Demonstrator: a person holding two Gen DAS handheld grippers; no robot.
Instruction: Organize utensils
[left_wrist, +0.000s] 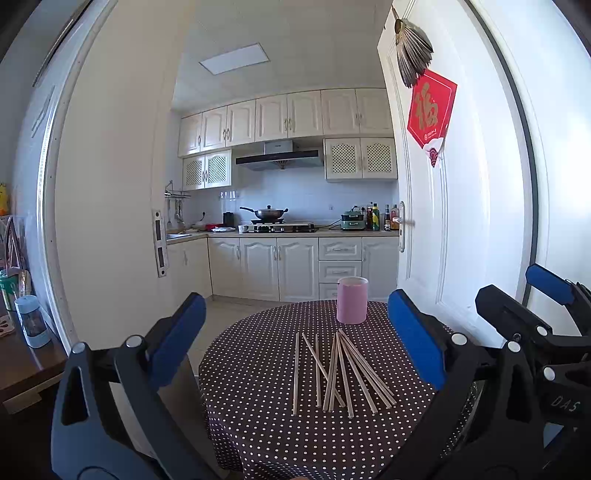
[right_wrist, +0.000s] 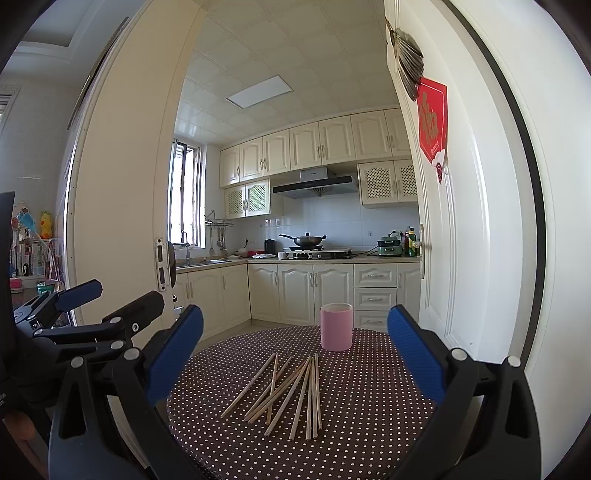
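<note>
Several wooden chopsticks (left_wrist: 341, 371) lie scattered on a round table with a brown polka-dot cloth (left_wrist: 258, 424). A pink cylindrical holder (left_wrist: 352, 300) stands upright just behind them. My left gripper (left_wrist: 295, 339) is open and empty, held above the table's near edge. The right gripper also shows at the right of that view (left_wrist: 517, 295). In the right wrist view the chopsticks (right_wrist: 291, 393) and the pink holder (right_wrist: 336, 326) sit on the same cloth (right_wrist: 369, 424). My right gripper (right_wrist: 295, 350) is open and empty. The left gripper shows at the left (right_wrist: 96, 299).
An open white door (left_wrist: 461, 221) with a red paper decoration (left_wrist: 430, 110) stands right of the table. A wooden side table (left_wrist: 26, 362) with a blue bottle (left_wrist: 32, 321) is at the left. Kitchen cabinets and a stove with a wok (left_wrist: 267, 213) are beyond.
</note>
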